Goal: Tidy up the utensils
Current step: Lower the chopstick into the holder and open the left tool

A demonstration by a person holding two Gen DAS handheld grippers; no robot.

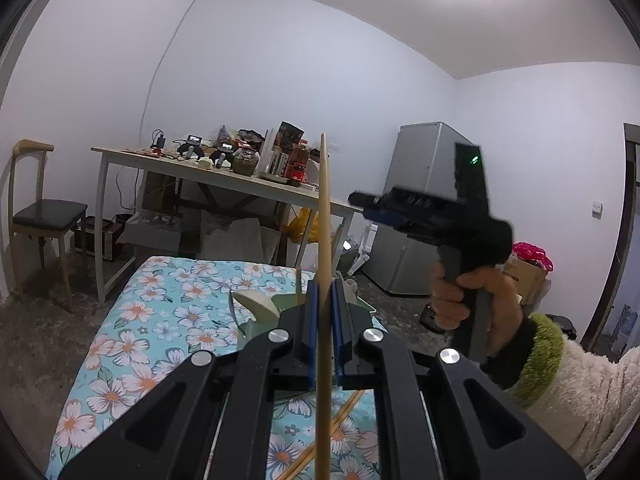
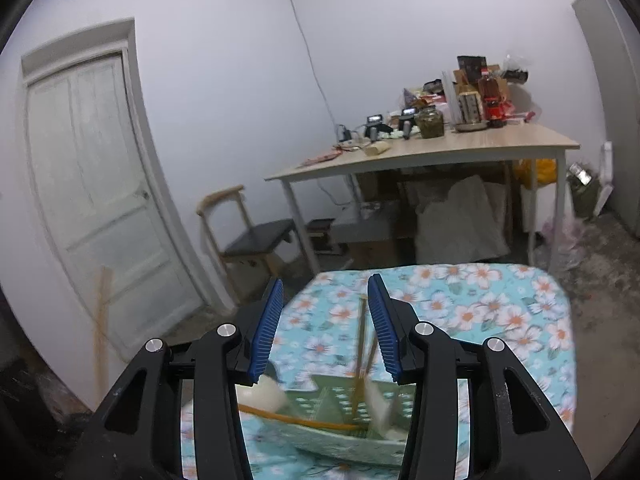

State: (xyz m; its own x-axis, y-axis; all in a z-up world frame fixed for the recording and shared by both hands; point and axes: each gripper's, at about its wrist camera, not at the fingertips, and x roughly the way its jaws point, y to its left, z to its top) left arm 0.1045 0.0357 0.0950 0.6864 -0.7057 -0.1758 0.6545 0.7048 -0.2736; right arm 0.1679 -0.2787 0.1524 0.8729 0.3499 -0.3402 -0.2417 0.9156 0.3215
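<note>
My left gripper (image 1: 325, 284) is shut on a long wooden chopstick (image 1: 325, 208) that stands upright between its blue pads. Just behind it a pale green utensil holder (image 1: 362, 304) with a white spoon (image 1: 256, 304) sits on the floral cloth (image 1: 160, 320). Loose chopsticks (image 1: 340, 420) lie on the cloth below the gripper. At the right of the left wrist view, a hand (image 1: 472, 296) holds my right gripper (image 1: 358, 200) up in the air. In the right wrist view that gripper (image 2: 326, 280) is open and empty above the green holder (image 2: 340, 396). Blurred chopsticks (image 2: 362, 340) and spoons stand in the holder.
A wooden table (image 2: 460, 148) cluttered with jars, bottles and devices stands beyond the floral-covered surface. A chair (image 1: 48, 216) is at its left end and a grey fridge (image 1: 420, 160) at its right. A white door (image 2: 92, 180) is on the left wall.
</note>
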